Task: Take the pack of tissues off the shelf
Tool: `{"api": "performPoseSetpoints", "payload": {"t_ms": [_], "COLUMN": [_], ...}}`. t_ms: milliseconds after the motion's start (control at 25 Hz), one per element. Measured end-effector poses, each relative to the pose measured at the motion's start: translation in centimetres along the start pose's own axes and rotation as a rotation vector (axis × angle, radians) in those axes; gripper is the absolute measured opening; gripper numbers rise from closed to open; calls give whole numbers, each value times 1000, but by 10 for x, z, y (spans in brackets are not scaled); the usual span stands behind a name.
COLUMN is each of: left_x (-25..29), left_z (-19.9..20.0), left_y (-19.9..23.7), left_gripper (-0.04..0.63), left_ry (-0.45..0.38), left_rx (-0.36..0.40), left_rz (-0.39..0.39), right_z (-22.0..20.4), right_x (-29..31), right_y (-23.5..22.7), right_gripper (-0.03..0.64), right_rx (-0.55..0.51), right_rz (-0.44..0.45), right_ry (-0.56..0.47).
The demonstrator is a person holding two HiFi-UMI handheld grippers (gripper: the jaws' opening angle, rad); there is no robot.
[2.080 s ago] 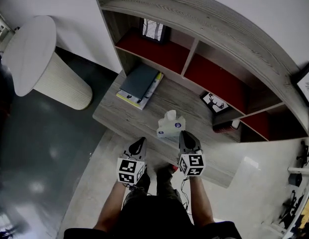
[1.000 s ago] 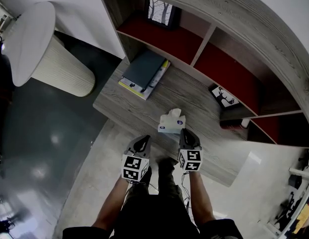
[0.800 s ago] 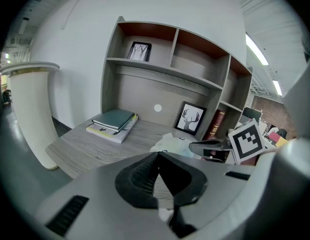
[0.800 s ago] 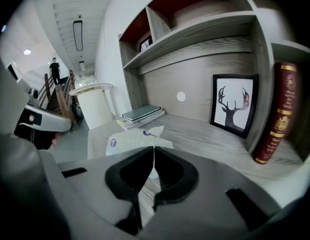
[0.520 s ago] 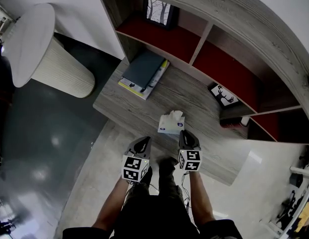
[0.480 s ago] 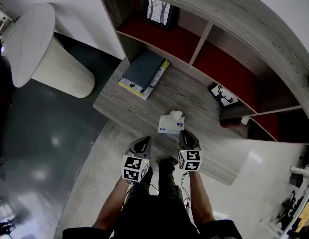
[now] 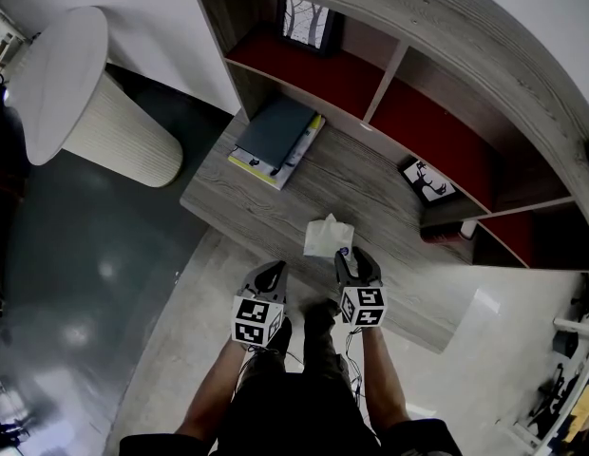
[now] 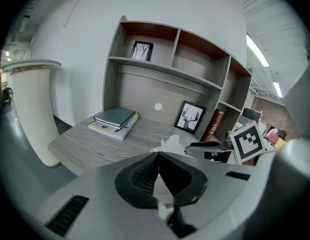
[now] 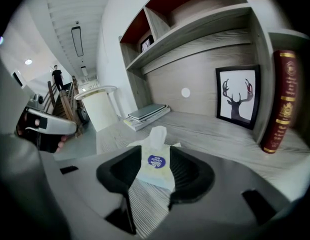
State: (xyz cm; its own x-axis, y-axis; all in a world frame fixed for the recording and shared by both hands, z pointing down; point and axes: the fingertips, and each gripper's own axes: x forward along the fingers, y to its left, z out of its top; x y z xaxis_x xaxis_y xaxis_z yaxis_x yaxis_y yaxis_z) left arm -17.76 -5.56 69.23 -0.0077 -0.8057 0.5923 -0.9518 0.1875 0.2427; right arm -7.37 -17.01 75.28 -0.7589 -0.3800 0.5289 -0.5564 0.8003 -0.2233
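Observation:
The pack of tissues [image 7: 327,237] is white with a blue round logo and a tissue sticking up from its top. It stands on the grey wooden desk surface [image 7: 275,207] near the front edge. My right gripper [image 7: 355,257] is right behind it. In the right gripper view the pack [image 9: 156,164] sits between the two jaws while they are opening, with a gap on each side. My left gripper [image 7: 268,272] hangs to the left of the pack, off the desk's front edge, shut and empty. The left gripper view shows the pack [image 8: 167,145] beside the right gripper.
A stack of books [image 7: 274,142] lies at the desk's back left. A framed deer picture [image 7: 421,182] and a red book [image 9: 281,104] stand at the right. Another framed picture [image 7: 307,22] is in an upper compartment. A white pedestal table [image 7: 66,103] stands left of the shelf.
The right gripper's jaws have spread apart from around the pack of tissues. The pack stays on the desk. The left gripper has hardly moved.

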Motion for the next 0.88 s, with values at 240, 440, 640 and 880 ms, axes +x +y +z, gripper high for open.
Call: {"api": "performPoseSetpoints", "payload": {"t_ms": [240,440,640,880], "left_x": [-3,-8,-16,-30], "left_z": [9,22,36,57], "left_y": [0,0,0,-3], "left_gripper": [6,6,6,6], "left_ry": [-19,-46,-77,-121], "left_rx": [11,35,58,97], "left_rz": [-7,-13,-22,-45], "right_z": [13,30,48,74], "right_x": [-6,-16,-30,-52], "right_y": [1,0,2,11], "right_gripper": [178,178,178,175], "right_rx": [-7,-8,-9,-23], "right_rz": [-13,-39,-76,-101], "right_ry": [-30,-70,-117,-166]}}
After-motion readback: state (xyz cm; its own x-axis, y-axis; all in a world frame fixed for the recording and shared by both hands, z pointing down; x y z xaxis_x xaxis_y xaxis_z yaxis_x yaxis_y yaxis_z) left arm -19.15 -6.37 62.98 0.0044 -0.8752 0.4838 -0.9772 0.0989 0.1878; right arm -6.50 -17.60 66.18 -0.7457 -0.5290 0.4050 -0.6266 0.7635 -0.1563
